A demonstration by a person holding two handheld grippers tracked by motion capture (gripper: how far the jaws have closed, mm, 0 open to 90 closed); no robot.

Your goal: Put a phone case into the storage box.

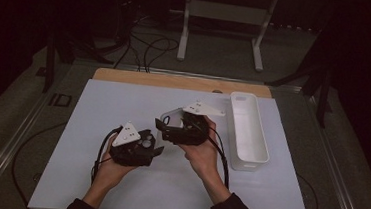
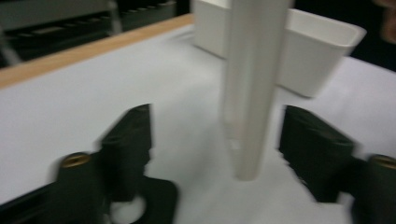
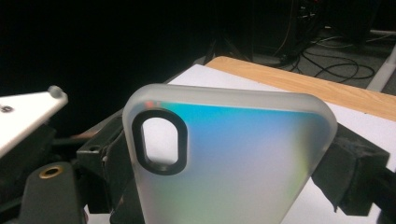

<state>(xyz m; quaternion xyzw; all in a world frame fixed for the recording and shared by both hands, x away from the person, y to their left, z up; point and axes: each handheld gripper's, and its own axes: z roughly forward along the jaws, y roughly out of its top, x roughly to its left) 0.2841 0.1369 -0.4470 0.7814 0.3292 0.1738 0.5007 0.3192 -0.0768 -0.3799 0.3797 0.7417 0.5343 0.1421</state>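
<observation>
Left of the white bin, above the pale mat, a person is holding two black grippers close together. The right gripper is clamping a frosted phone case by its long sides, with the oval camera hole facing that gripper's camera. In the high view the case is showing just beside the right gripper, well short of the bin. The left gripper is standing with its jaws spread wide on either side of the case's thin edge, touching neither side. By my reading, a handover or a two-handed hold is being set up; next, the left jaws would need to be closing squarely on that edge. Nothing is showing inside the bin.
</observation>
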